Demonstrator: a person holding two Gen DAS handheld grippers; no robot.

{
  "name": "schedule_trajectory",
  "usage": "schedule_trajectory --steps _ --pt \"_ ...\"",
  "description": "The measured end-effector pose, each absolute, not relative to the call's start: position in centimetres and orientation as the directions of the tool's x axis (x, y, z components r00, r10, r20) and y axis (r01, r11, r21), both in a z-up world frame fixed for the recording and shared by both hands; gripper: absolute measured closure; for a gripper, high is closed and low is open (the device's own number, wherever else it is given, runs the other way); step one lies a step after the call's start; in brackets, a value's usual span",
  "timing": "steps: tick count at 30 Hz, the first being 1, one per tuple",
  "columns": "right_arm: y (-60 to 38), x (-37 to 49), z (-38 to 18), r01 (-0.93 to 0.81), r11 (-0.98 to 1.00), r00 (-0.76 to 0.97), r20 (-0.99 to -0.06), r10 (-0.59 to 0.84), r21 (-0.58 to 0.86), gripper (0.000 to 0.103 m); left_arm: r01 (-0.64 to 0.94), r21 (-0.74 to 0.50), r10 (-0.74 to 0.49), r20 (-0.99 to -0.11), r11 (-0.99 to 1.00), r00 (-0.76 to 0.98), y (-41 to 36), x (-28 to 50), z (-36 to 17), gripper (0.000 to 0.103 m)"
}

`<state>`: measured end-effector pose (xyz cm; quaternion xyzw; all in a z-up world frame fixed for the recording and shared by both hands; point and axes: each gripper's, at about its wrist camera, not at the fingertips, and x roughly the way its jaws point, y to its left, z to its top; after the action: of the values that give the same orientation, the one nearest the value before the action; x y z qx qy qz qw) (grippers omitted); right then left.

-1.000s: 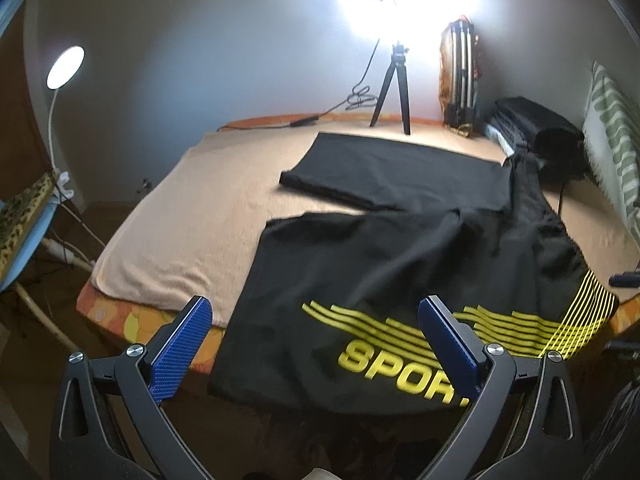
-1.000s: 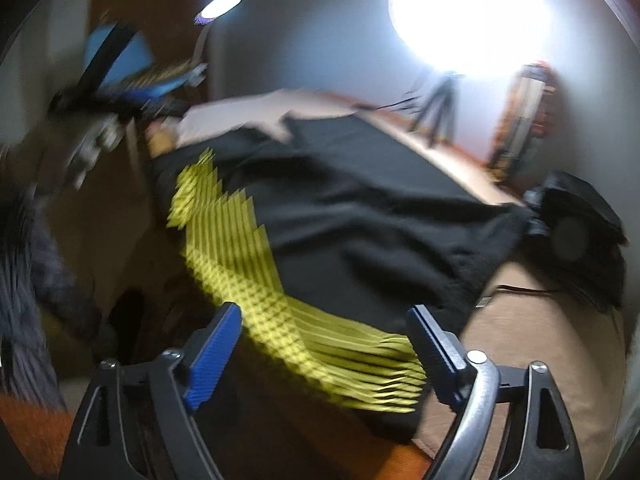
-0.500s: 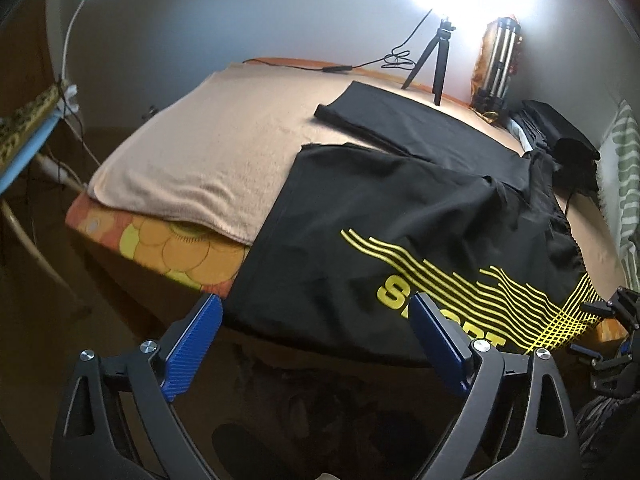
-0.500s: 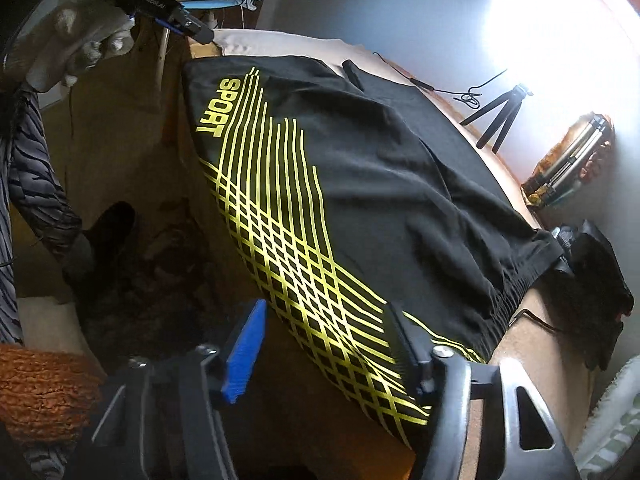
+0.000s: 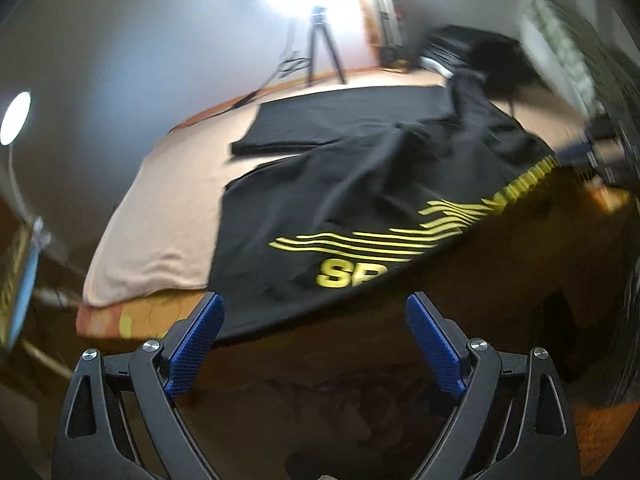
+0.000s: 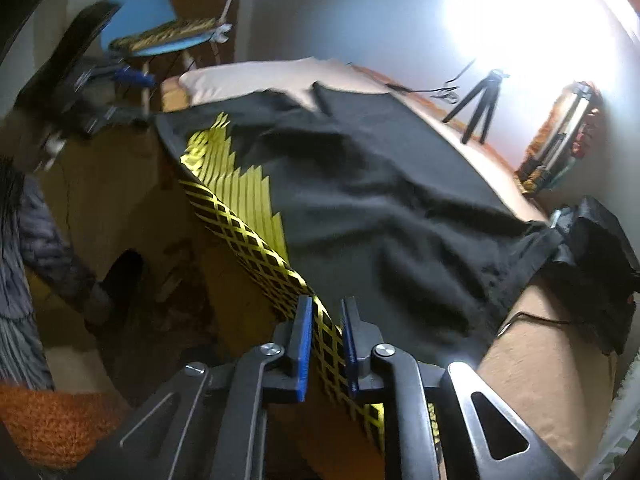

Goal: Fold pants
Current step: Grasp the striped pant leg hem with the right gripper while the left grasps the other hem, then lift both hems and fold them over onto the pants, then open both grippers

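Black pants (image 5: 360, 184) with yellow stripes and lettering lie spread on a bed under a beige blanket (image 5: 160, 216), the printed end hanging over the near edge. My left gripper (image 5: 314, 300) is open with nothing between its blue pads; the pants' near hem lies just beyond its left finger. In the right wrist view the pants (image 6: 380, 200) run away from me. My right gripper (image 6: 327, 302) is closing, and its pads pinch the yellow lattice hem at the bed's edge. The left wrist view is blurred.
A tripod (image 5: 320, 52) with a bright light stands at the bed's far side, near a black bag (image 5: 480, 52). A desk lamp (image 5: 14, 118) glows at the left. A blue chair (image 6: 144, 20) and a person's dark sleeve (image 6: 24, 240) are at the left.
The right jaws went from wide apart to closed on the yellow hem. The left gripper dropped a little and rolled, staying open. The pants' right edge now looks raised.
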<state>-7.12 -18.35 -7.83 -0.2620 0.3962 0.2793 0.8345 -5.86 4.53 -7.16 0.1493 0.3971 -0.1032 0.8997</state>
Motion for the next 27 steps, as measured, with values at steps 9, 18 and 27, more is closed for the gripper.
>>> schedule_trajectory --steps 9,18,27 --pt "-18.6 -5.0 -6.0 -0.649 0.739 0.546 -0.788 0.286 -0.182 0.098 0.331 0.301 0.013 -0.757 0.894 0.653 3.5 -3.8 -8.9 0.024" --pt "-19.3 -4.9 -6.2 -0.644 0.748 0.541 -0.787 0.295 -0.162 0.098 0.401 0.342 0.028 -0.790 0.850 0.613 4.1 -2.8 -10.5 0.035" --pt "-19.4 -5.9 -6.7 -0.660 0.739 0.514 -0.798 0.314 -0.134 0.098 0.436 0.282 -0.023 -0.818 0.854 0.574 3.9 -2.6 -11.5 0.098"
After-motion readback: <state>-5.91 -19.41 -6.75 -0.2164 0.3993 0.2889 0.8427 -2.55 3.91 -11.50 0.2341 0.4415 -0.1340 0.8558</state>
